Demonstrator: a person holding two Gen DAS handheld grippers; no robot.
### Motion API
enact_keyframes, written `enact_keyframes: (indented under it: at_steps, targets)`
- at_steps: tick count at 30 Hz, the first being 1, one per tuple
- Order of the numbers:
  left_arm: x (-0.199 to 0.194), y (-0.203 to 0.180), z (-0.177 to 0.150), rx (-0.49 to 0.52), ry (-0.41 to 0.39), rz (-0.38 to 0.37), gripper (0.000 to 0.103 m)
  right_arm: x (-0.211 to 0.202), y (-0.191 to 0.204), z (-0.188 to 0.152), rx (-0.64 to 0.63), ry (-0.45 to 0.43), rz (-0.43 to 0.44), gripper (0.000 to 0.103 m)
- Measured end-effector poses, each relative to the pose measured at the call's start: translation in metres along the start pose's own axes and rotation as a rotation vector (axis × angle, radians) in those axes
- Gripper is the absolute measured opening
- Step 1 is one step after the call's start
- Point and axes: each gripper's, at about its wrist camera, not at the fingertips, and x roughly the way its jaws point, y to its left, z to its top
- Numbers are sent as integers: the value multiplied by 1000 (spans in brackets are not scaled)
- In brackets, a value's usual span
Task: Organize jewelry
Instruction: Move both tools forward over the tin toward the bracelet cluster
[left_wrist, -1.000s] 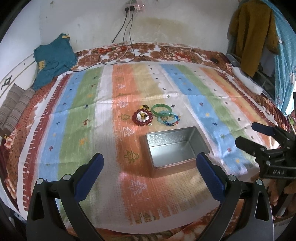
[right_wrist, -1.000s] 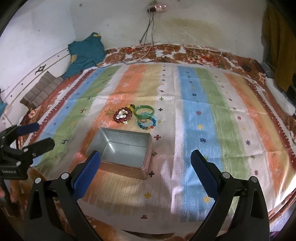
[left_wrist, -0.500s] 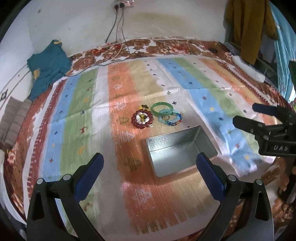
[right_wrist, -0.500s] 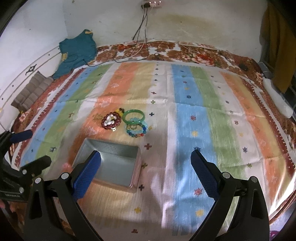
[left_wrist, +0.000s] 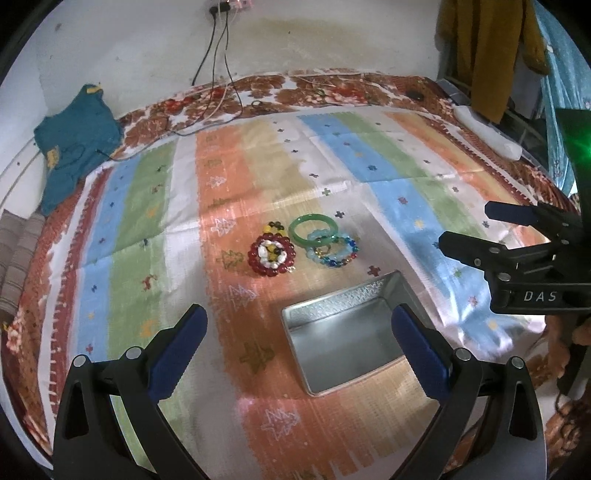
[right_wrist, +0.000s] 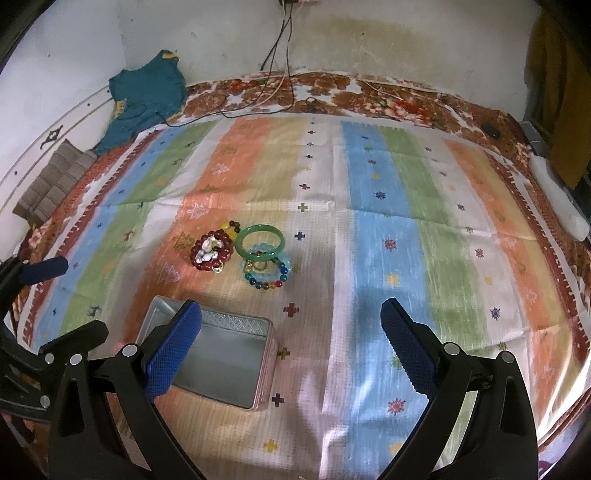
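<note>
Left wrist view: your left gripper (left_wrist: 295, 338) and right gripper (left_wrist: 467, 230) both hold their jaws apart, empty. Bracelets cluster mid-frame on the bed, beyond the open tin (left_wrist: 343, 343). The green bangle (left_wrist: 313, 228) looks rigid, slick; pinch its rim.

Stained white wall (right_wrist: 388, 40) with cables (right_wrist: 280, 33) hanging from a socket, bed under a striped cloth (right_wrist: 369, 177) over a brown floral sheet (right_wrist: 369, 96), teal garment (right_wrist: 144, 92) in the corner, mustard garment (left_wrist: 480, 48) hanging at right
</note>
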Motion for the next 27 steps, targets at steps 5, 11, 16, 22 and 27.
enact_keyframes:
  at_steps: [5, 11, 16, 22, 27]
  targets:
    - [11, 6, 7, 20, 2, 47, 97, 10, -2, 6, 7, 21, -11, 98]
    - [20, 11, 16, 12, 6, 34, 97, 26, -5, 14, 15, 47, -20, 98]
    - [27, 11, 21, 30, 22, 40, 97, 35, -9, 19, 36, 61, -9, 98]
    - [36, 13, 25, 26, 56, 22, 97, 43, -7, 25, 36, 73, 4, 98]
    - [44, 19, 26, 5, 88, 21, 97, 50, -7, 30, 33, 83, 7, 98]
